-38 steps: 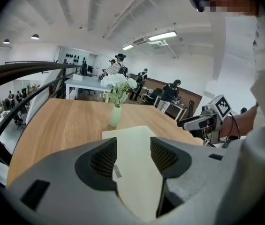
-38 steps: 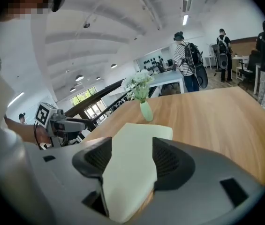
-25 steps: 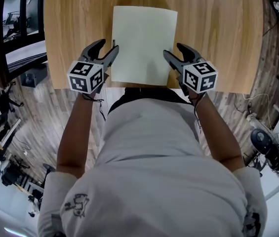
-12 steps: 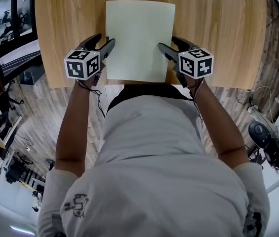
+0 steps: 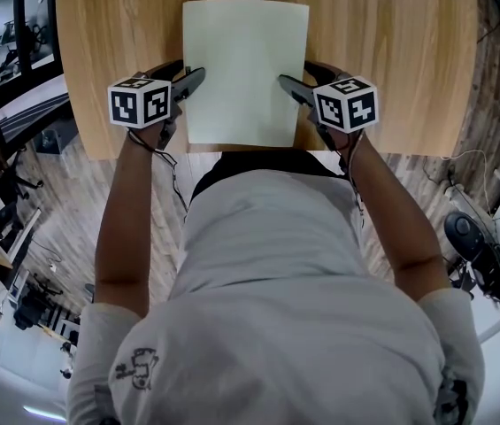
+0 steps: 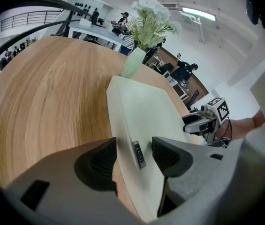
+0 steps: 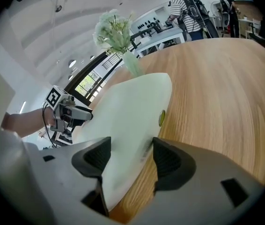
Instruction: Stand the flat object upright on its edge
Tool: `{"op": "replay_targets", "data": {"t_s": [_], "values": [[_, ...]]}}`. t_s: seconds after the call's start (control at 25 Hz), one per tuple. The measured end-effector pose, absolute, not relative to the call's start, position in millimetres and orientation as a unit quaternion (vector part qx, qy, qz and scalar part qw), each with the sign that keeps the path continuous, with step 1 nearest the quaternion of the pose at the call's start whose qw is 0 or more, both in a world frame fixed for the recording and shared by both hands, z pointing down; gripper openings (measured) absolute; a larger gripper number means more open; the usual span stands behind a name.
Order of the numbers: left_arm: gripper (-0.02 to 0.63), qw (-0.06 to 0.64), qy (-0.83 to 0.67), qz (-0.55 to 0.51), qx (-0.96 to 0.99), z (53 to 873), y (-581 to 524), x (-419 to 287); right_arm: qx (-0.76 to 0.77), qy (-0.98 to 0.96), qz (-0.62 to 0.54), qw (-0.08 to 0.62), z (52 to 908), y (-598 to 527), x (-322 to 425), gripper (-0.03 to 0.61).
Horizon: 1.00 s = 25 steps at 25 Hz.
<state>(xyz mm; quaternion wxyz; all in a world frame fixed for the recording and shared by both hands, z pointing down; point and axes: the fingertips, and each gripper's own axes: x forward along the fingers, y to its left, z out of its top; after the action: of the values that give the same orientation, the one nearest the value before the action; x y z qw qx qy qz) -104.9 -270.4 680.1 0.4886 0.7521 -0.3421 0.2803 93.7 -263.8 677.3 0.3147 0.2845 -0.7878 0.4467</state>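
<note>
Straddling, left: your left gripper point(image 5: 191, 67) has its fingers spread wide, and they have just been opening. The left edge of the flat object point(image 5: 245, 60) runs between them, and they are not clamped on it.
Left fingers up close: in the left gripper view, the outer finger point(image 6: 99, 161) stands over the bare counter point(image 6: 48, 93) just beside the edge. The inner finger point(image 6: 170, 156) stands over the object's top face. A small dark tab point(image 6: 138, 154) on the edge sits in the gap between the two.
Right fingers: your right gripper point(image 5: 293, 72) is also spread apart, with the object's right edge between its fingers. The inner finger point(image 7: 94, 158) is over the top face and the outer finger point(image 7: 170, 161) is over the wood beside the edge, with no squeeze on the object.
Edge mark: a small yellow-green round mark point(image 7: 162, 117) on that right edge lies just past your right fingertips.
Flat object: it is pale, rectangular and thin, and it lies flat on the counter. It spans from one pair of fingers to the other and is not yet on its edge.
Vase: a pale green vase point(image 6: 133, 62) with white flowers point(image 6: 151, 18) stands on the counter at the object's far end, well ahead of both pairs of fingers.
Marker cubes: the marker cubes point(image 5: 139, 102) sit behind the fingers, towards you.
</note>
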Motion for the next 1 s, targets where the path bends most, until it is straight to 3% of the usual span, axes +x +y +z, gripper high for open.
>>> {"op": "replay_targets", "data": {"t_s": [1.0], "values": [[0.224,0.476,-0.351,0.286,0.753,667,-273,-104,0.295,-0.782,0.443,0.323,664,-268,89,0.278]]}}
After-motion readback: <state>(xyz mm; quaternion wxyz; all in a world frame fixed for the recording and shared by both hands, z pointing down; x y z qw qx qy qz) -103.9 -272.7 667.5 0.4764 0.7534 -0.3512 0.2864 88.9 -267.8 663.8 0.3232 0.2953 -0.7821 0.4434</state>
